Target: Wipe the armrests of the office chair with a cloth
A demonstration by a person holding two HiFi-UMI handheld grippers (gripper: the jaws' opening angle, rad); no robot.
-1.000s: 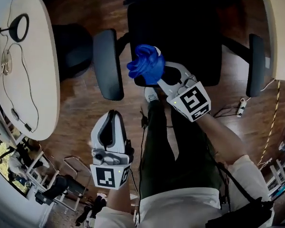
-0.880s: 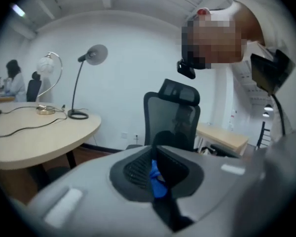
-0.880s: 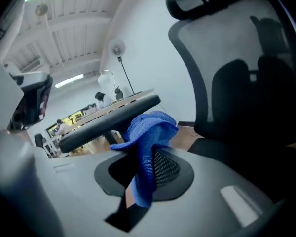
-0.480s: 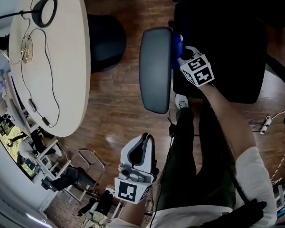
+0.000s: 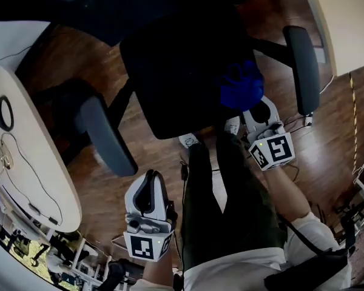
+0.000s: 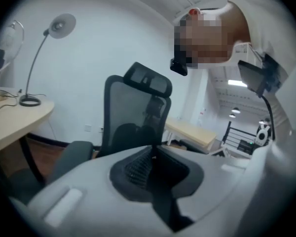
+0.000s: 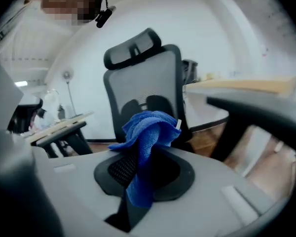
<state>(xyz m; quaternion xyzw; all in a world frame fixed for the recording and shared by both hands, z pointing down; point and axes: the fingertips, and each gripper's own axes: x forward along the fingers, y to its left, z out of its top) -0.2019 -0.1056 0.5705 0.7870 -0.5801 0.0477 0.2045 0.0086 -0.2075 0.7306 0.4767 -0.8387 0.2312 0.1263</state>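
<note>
Blue cloth against a black chair.
The armrests are dark grey, the floor brown wood-grain, the worktop pale beige; the left tool and right tool are pale grey with black-and-white square markers.

Bunched blue cloth over black office chair seat, near grey armrest

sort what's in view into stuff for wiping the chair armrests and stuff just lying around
For the job:
- blue cloth, clamped in the right gripper
- office chair
- armrest by the desk
- armrest beside the cloth
- left gripper, jaws together, holding nothing

Just lying about:
- oval desk
- lamp on it
- desk cables
</note>
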